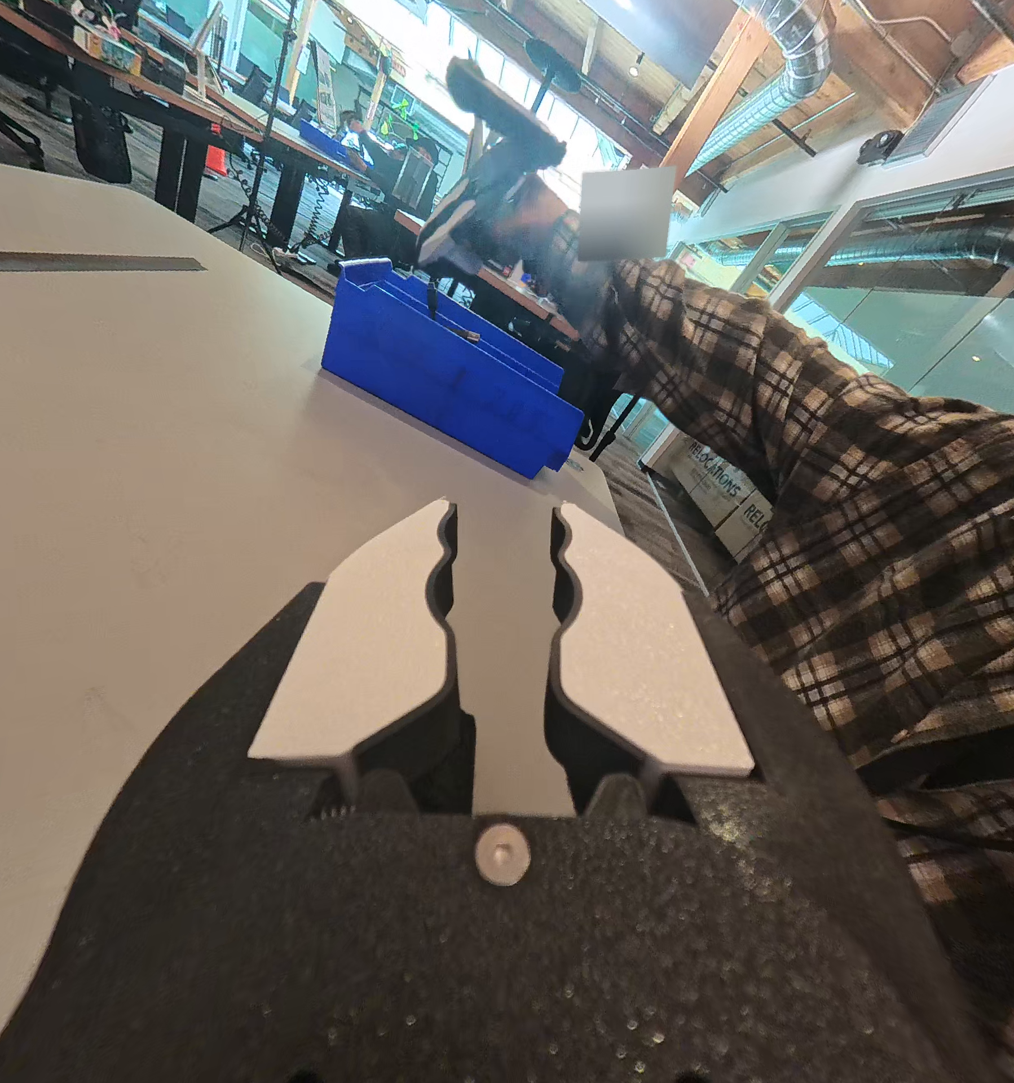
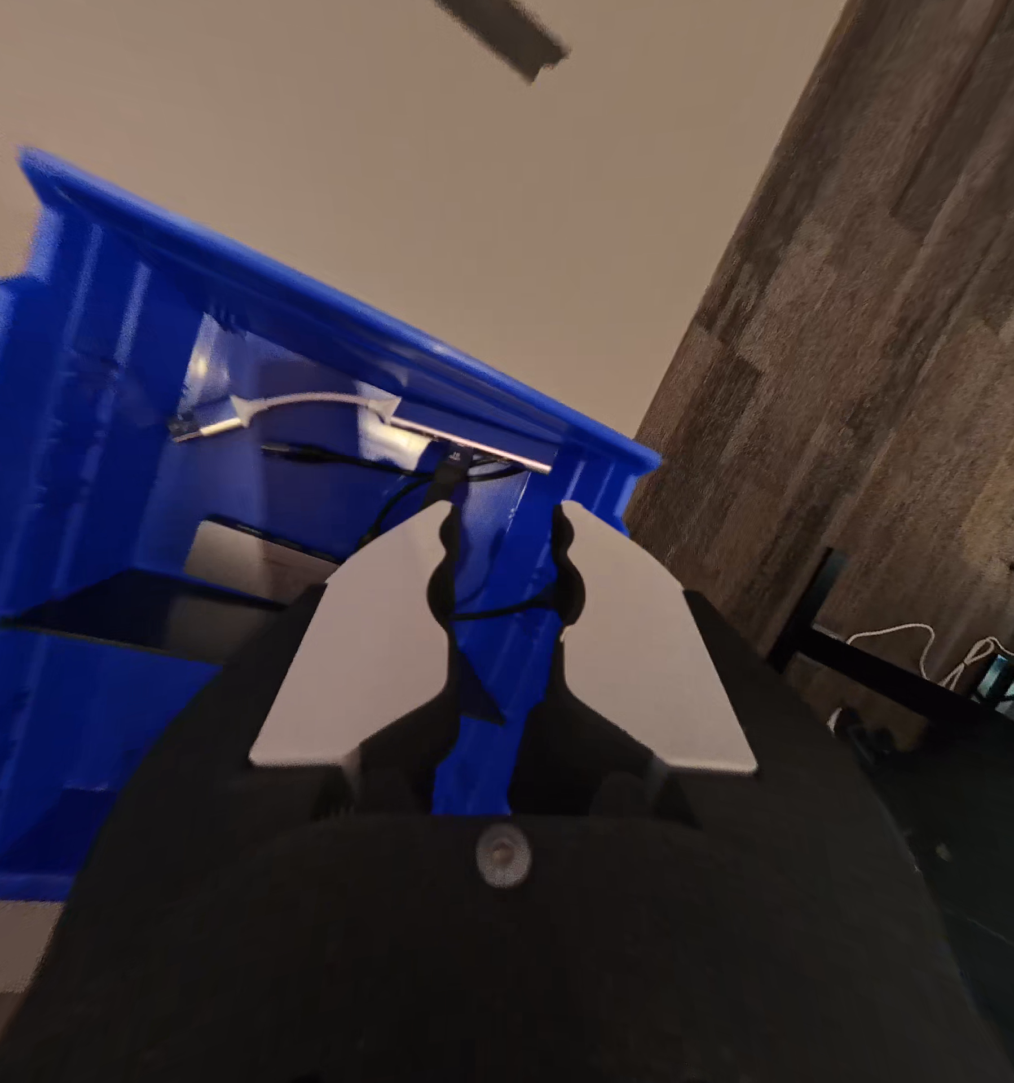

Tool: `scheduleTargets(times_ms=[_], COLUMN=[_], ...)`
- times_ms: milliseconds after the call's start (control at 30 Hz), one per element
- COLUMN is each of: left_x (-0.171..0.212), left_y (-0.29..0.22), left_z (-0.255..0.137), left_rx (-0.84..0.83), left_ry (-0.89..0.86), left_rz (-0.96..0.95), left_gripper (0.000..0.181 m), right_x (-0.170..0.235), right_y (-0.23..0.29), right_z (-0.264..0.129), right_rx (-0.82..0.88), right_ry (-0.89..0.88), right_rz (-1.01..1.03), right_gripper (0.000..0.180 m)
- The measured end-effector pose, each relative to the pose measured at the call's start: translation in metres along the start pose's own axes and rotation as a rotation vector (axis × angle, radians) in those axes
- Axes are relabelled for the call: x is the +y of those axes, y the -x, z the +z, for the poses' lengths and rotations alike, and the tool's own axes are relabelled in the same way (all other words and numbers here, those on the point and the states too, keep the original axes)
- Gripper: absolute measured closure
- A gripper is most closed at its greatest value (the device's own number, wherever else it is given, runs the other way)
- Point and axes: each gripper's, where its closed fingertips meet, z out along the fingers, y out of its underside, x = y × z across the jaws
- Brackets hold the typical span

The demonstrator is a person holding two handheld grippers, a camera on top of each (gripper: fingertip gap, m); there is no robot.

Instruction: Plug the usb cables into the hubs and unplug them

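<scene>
A blue bin [image 2: 317, 305] stands on the white table [image 2: 376, 146]. In it lie a silver hub [image 2: 469, 448], a white adapter with a short white cable [image 2: 294, 407] and black USB cables [image 2: 329, 456]. One black plug [image 2: 451, 472] sits at the silver hub. My right gripper [image 2: 502, 510] hovers over the bin's right end, open, with a thin black cable [image 2: 504, 610] crossing loose between its fingers. My left gripper [image 1: 504, 510] is open and empty, low over the table short of the bin [image 1: 434, 381]. A cable plug [image 1: 466, 335] pokes above the bin's rim. The right gripper [image 1: 493, 176] shows blurred above it.
A person's plaid sleeve [image 1: 815, 469] reaches in from the right. The table's edge [image 1: 604, 498] runs just right of the bin, with carpet floor [image 2: 844, 351] below. A dark slot [image 1: 83, 264] marks the table at the far left. Cardboard boxes [image 1: 721, 492] stand on the floor. The grippers' ends are close to 50 centimetres from one another.
</scene>
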Motion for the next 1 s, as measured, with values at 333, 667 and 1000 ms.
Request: scheduleTargets(times_ms=[333,667,1000], left_x=[0.003,0.005,-0.008], left_y=[0.008,0.012,0.012], left_z=[0.0,-0.001,-0.012], left_rx=[-0.036,-0.053,-0.083], left_ry=[0.007,0.011,-0.031], left_rz=[0.01,0.014,0.047], left_gripper=[0.151,0.151,0.151], right_x=[-0.07,-0.095,-0.102], right_y=[0.062,0.22,0.278], right_z=[-0.144,-0.188,-0.112], right_rx=[0.023,-0.169,-0.271], right_ry=[-0.539,-0.951,-1.135], right_rz=[-0.003,-0.091,0.046], right_gripper=[0.141,0.127,0.099])
